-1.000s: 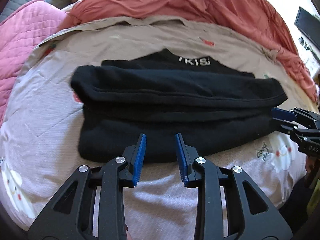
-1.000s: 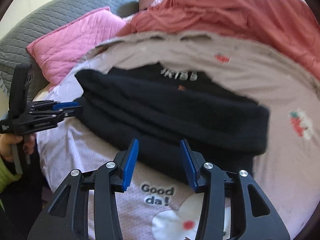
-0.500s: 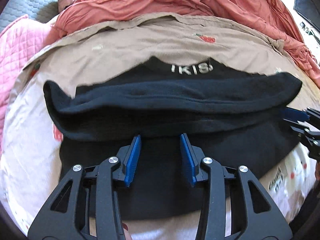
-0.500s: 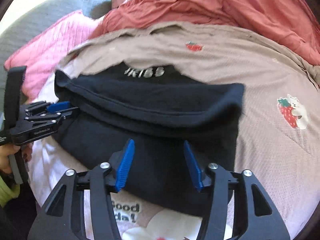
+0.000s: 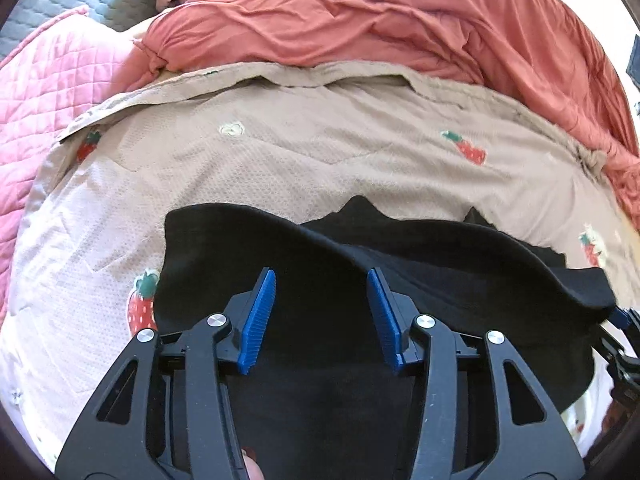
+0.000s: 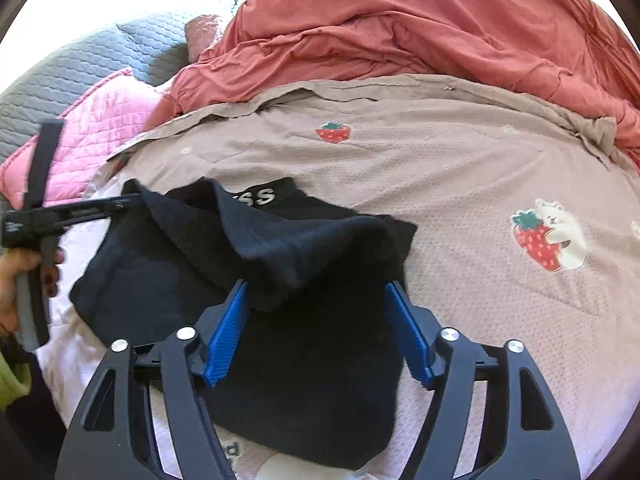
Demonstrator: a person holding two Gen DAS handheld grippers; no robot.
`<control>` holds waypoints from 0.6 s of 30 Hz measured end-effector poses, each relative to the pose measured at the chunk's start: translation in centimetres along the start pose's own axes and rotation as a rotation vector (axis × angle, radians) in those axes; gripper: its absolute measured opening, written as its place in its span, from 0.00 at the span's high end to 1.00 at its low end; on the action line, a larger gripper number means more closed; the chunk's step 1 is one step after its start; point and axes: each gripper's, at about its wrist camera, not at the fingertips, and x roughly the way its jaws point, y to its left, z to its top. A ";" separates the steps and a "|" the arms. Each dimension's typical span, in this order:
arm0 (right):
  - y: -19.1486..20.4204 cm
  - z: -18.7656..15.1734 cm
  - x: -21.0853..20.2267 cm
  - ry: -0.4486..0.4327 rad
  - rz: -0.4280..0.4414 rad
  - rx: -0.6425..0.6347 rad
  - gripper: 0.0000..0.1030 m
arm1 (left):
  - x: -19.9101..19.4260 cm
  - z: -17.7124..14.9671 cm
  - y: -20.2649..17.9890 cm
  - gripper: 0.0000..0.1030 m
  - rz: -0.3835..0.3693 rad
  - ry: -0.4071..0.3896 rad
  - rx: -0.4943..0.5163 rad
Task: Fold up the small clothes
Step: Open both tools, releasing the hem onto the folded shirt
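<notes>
Black garment (image 6: 320, 380), one, folded on the strawberry-print bedspread (image 6: 460, 168). Two grippers: left gripper (image 5: 322, 300) and right gripper (image 6: 318, 320) both opening over it, pads clear of the cloth.

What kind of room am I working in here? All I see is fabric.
Most likely a bedroom, working on a bed. The black garment lies on a strawberry-print bedspread, with a bunched salmon-red duvet behind it and a pink quilted pillow beside a grey padded headboard.

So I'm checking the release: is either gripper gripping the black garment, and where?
Neither: left gripper and right gripper are opening above the black garment, pads clear.
</notes>
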 end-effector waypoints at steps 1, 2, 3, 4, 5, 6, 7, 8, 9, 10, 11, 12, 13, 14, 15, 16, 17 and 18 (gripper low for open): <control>-0.3 0.1 0.1 -0.006 -0.019 0.003 0.25 | -0.4 -0.3 0.2 0.60 -0.005 -0.003 0.000; -0.6 0.1 0.1 -0.010 -0.041 0.010 0.24 | -0.5 -0.6 0.4 0.58 -0.008 -0.002 0.000; -1.2 0.2 0.3 -0.015 -0.066 0.027 0.22 | -0.6 -1.1 0.6 0.58 -0.012 0.005 -0.001; -1.7 0.3 0.4 -0.017 -0.085 0.045 0.22 | -0.5 -1.5 0.9 0.58 -0.012 0.011 -0.003; -2.6 0.3 0.5 -0.014 -0.116 0.079 0.21 | -0.6 -1.9 1.1 0.57 -0.012 0.017 -0.006; -3.2 0.3 0.7 -0.009 -0.139 0.106 0.21 | -0.7 -2.4 1.3 0.57 -0.015 0.023 -0.008; -3.9 0.3 0.7 -0.006 -0.157 0.133 0.21 | -0.8 -3.1 1.7 0.57 -0.018 0.025 -0.011; -4.8 0.2 0.6 -0.008 -0.168 0.174 0.21 | -0.9 -3.5 1.9 0.55 -0.015 0.026 -0.011; -5.8 0.2 0.5 -0.011 -0.174 0.224 0.21 | -1.0 -4.0 2.2 0.55 -0.007 0.026 -0.010; -6.5 0.0 0.3 -0.020 -0.173 0.258 0.21 | -1.2 -4.6 2.8 0.53 -0.002 0.023 -0.013; -7.4 0.0 0.0 -0.035 -0.166 0.303 0.21 | -1.3 -4.9 3.2 0.52 0.001 0.024 -0.017; -7.7 0.0 0.0 -0.037 -0.163 0.318 0.21 | -1.3 -5.3 3.7 0.51 0.008 0.024 -0.025; -7.8 -0.1 -0.1 -0.033 -0.158 0.324 0.21 | -1.4 -5.6 4.3 0.51 0.015 0.026 -0.037; -7.8 -0.1 0.2 -0.021 -0.146 0.320 0.21 | -1.4 -5.8 4.9 0.50 0.020 0.028 -0.052; -7.7 -0.2 0.3 -0.011 -0.137 0.314 0.21 | -1.4 -6.0 5.5 0.50 0.023 0.031 -0.072; -7.4 -0.3 0.6 0.003 -0.121 0.302 0.21 | -1.4 -6.1 6.2 0.49 0.024 0.034 -0.090; -7.0 -0.4 1.0 0.019 -0.106 0.288 0.21 | -1.4 -6.3 6.7 0.48 0.028 0.035 -0.105; -6.5 -0.4 1.3 0.036 -0.096 0.268 0.21 | -1.5 -6.3 7.4 0.47 0.035 0.033 -0.123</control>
